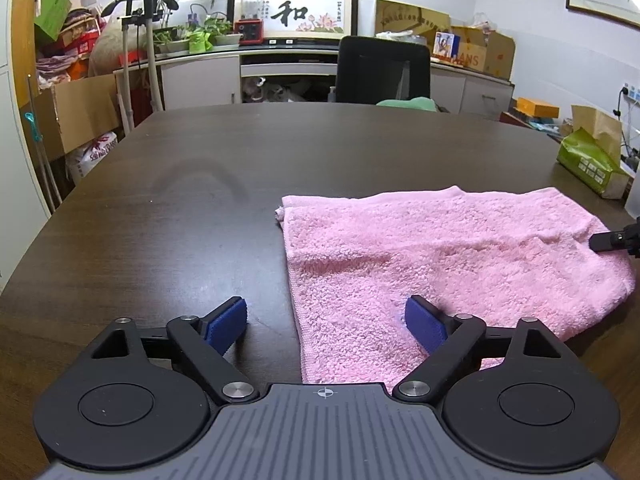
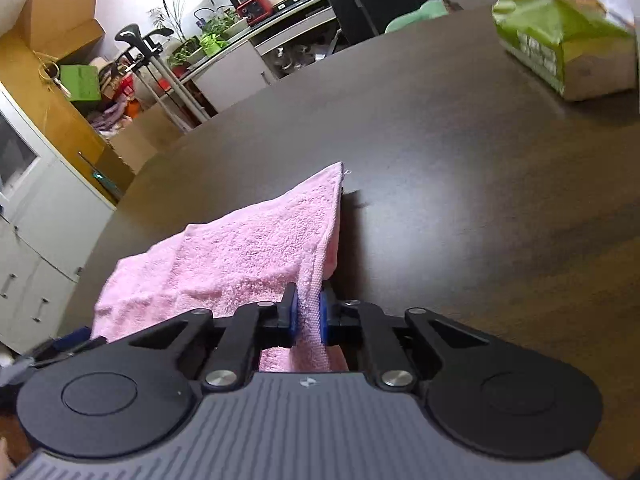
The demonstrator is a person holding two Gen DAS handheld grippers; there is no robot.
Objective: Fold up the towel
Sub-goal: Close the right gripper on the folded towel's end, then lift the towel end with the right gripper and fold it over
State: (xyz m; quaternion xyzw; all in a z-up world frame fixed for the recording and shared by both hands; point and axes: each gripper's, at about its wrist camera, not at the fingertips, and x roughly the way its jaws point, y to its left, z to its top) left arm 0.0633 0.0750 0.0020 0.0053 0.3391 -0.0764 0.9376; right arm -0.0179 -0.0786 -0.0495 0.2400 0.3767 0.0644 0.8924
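A pink towel (image 1: 440,264) lies on the dark table (image 1: 200,208), spread across its right half. My left gripper (image 1: 326,326) is open low over the towel's near left edge; its right pad (image 1: 424,328) rests on the cloth and its left pad (image 1: 226,324) is over bare table. The right gripper's tip (image 1: 612,240) shows at the towel's far right edge. In the right wrist view, my right gripper (image 2: 308,312) is shut on the towel (image 2: 240,256), pinching its right hem and lifting that side off the table (image 2: 480,200).
A green tissue pack (image 1: 592,164) sits near the table's right edge, also in the right wrist view (image 2: 560,40). A black office chair (image 1: 384,68) stands behind the table's far edge. Cabinets, cardboard boxes and potted plants line the walls.
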